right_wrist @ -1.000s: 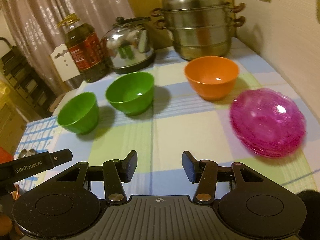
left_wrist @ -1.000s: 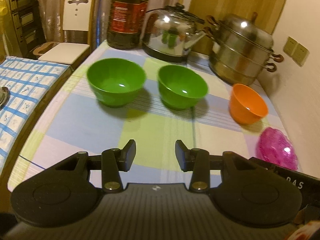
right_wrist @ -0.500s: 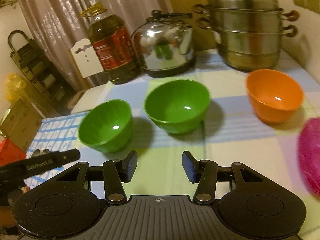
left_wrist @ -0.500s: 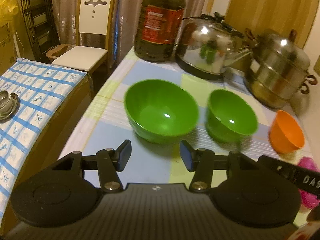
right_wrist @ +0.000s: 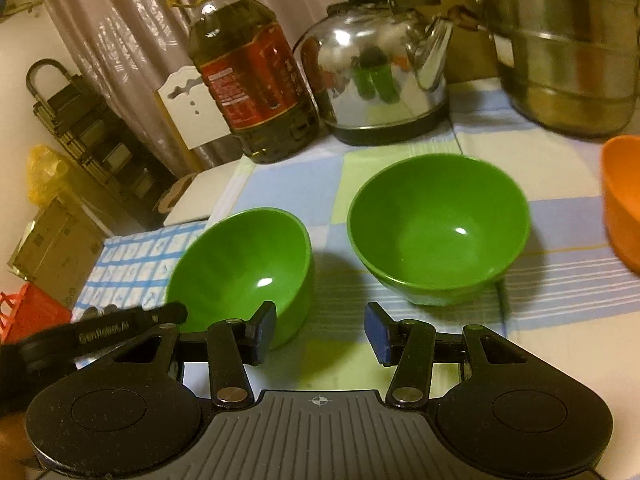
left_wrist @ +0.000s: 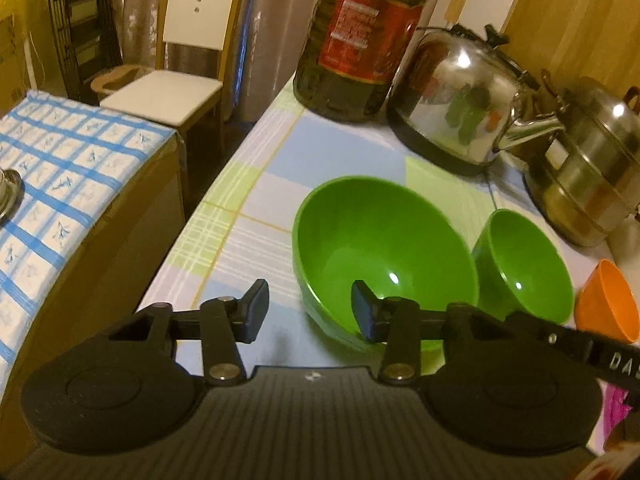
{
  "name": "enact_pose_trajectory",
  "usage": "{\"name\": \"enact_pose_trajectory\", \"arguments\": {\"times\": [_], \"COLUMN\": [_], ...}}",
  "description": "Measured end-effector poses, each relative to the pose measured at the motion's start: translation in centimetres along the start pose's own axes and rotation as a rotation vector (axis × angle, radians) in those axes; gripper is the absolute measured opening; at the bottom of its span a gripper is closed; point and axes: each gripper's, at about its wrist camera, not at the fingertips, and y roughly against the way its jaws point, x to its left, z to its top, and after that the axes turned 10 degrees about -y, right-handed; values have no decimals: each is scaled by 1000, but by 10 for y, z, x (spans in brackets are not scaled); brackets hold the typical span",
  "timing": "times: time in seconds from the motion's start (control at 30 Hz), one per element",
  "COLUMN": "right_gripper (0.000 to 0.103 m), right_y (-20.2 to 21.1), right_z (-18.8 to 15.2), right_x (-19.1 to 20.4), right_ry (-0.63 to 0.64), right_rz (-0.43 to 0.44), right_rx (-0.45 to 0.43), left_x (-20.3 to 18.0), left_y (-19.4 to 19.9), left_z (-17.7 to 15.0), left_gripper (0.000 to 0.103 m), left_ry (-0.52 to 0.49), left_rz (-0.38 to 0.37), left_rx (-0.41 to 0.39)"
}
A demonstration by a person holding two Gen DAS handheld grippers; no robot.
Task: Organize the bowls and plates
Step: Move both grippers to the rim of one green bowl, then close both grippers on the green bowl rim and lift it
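Bench (left_wrist: 352, 148) covered with a checked cloth in blue, pale green and white; two green bowls, one orange bowl and a pink item on it. Left gripper (left_wrist: 306, 310) straddles the near rim of the left green bowl (left_wrist: 384, 236): its right finger sits inside the bowl, its left finger outside over the cloth, rim between them — jaws closing, pads not seen pressing on the rim. The right green bowl (left_wrist: 524, 264) stands just beside the first, upright; the orange bowl (left_wrist: 606, 304) lies further right, near the frame edge. A sliver of something pink (left_wrist: 618, 404) shows at the lower right, too little to identify. Right gripper (right_wrist: 320, 330) hangs open and empty over bare cloth between the two green bowls, its left finger in front of the left bowl's wall, contact not resolvable. Behind the bowls, at the back of the bench: a large oil bottle (right_wrist: 248, 80) with a yellow handle and a red label, characters on it too blurred to read; a polished steel kettle (right_wrist: 376, 76) with a black knob, reflecting the green bowls; a stacked steel steamer pot (right_wrist: 560, 48). Readable writing — "GenRobot.AI" on the black bar of the left device in the right wrist view, and "DAS", cut off, on the other device's bar in the left wrist view. A white chair (left_wrist: 180, 60) stands beyond the bench.
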Motion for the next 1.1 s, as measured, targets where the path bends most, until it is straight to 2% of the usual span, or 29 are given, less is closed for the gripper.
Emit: {"name": "enact_pose_trajectory", "arguments": {"times": [0.07, 0.2, 0.33, 0.43, 0.63, 0.87, 1.1], "right_gripper": [50, 50, 49, 47, 24, 23, 22], "right_y": [-11, -31, -47, -54, -59, -57, -34], "right_z": [4, 7, 8, 8, 4, 1, 8], "right_x": [-1, -2, -4, -1, 10, 15, 28], "right_ry": [-21, -40, -46, -32, 33, 54, 79], "right_rz": [12, 11, 13, 15, 34, 20, 45], "right_rx": [7, 26, 50, 68, 70, 69, 22], "left_x": [2, 2, -2, -1, -2, -4, -18], "left_y": [-8, -17, -23, -23, -22, -16, 13], "left_z": [2, 7, 7, 7, 8, 7, 17], "left_gripper": [36, 29, 16, 15, 14, 13, 13], "left_ry": [10, 4, -22, -20, -26, -32, -52], "left_rz": [-22, -13, 9, 16, 25, 40, 75], "left_rx": [8, 6, 18, 11, 9, 12, -42]}}
